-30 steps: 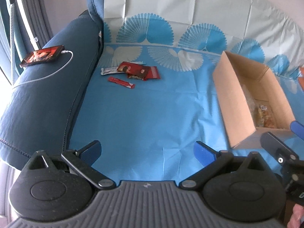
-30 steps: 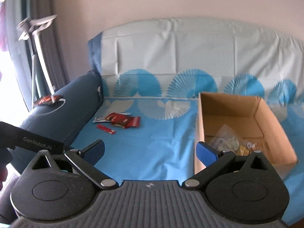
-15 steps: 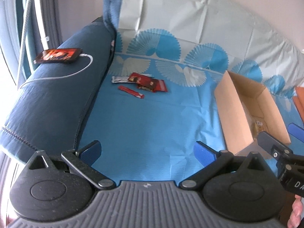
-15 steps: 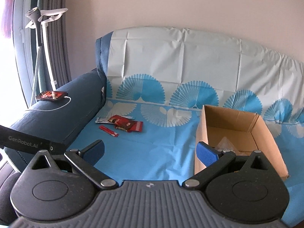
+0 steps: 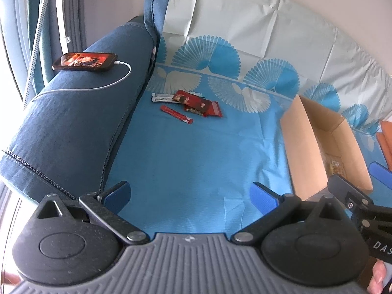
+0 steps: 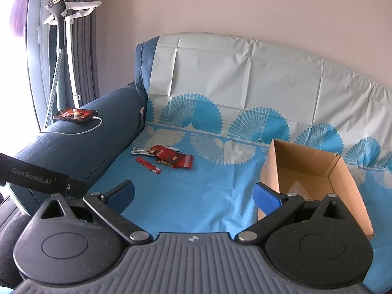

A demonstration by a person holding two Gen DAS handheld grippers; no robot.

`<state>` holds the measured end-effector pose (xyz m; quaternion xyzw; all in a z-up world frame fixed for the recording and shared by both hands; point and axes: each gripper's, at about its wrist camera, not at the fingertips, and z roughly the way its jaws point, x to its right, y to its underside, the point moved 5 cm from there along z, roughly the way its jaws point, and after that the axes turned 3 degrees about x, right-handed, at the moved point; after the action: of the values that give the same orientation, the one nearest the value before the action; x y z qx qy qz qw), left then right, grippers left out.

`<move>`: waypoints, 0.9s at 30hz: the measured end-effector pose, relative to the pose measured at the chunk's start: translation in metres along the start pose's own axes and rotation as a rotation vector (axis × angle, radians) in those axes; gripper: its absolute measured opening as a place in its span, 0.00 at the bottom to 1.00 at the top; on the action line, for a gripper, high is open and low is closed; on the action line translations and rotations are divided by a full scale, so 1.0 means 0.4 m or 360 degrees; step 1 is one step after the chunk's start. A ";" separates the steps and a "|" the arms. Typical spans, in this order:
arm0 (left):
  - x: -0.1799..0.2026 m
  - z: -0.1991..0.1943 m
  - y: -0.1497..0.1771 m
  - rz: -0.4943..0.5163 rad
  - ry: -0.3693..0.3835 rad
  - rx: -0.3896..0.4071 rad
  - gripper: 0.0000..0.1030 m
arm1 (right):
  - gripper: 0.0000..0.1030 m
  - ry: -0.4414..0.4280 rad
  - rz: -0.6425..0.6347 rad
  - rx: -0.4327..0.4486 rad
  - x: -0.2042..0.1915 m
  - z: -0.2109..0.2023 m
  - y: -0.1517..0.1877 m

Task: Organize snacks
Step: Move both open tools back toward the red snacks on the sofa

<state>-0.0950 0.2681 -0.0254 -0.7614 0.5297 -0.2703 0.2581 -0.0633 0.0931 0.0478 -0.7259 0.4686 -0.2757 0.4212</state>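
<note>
Snack wrappers (image 5: pixel 189 104) loose nr cardboard box (image 6: pixel 311 171); "GenRobot.AI" on left gripper (image 6: pixel 31 180).

Sofa corner by the window

A phone (image 5: pixel 84 61) with its white cable (image 5: pixel 107 84) lies on the dark blue armrest (image 5: pixel 73 112); a garment steamer (image 6: pixel 58 24) stands beside grey curtains (image 6: pixel 83 49).

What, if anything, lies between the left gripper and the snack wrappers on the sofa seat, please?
Nothing visible does. Between the open left gripper and the pile of snack wrappers there is only bare blue cover. The cardboard box stands off to the right, out of that line.
</note>
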 end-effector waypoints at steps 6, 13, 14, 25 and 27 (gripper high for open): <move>-0.011 0.012 0.001 -0.0014 0.0005 -0.0018 1.00 | 0.99 0.0011 -0.0001 -0.0005 -0.001 0.010 -0.002; -0.046 0.045 -0.008 -0.0051 -0.0027 -0.0040 1.00 | 0.99 0.0031 -0.0003 -0.0028 0.003 0.053 -0.005; -0.053 0.052 -0.010 -0.0058 -0.0032 -0.0046 1.00 | 0.99 0.0032 -0.0005 -0.0033 0.003 0.062 -0.005; -0.159 0.190 -0.053 -0.0156 -0.0150 -0.0145 1.00 | 0.99 0.0021 -0.0062 -0.0160 -0.002 0.259 0.004; -0.176 0.223 -0.068 -0.0172 -0.0171 -0.0156 1.00 | 0.99 0.0003 -0.0088 -0.0194 -0.011 0.322 0.002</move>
<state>-0.0363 0.3524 -0.0808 -0.8140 0.4857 -0.2163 0.2338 0.0371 0.1424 -0.0163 -0.7626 0.4647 -0.2591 0.3680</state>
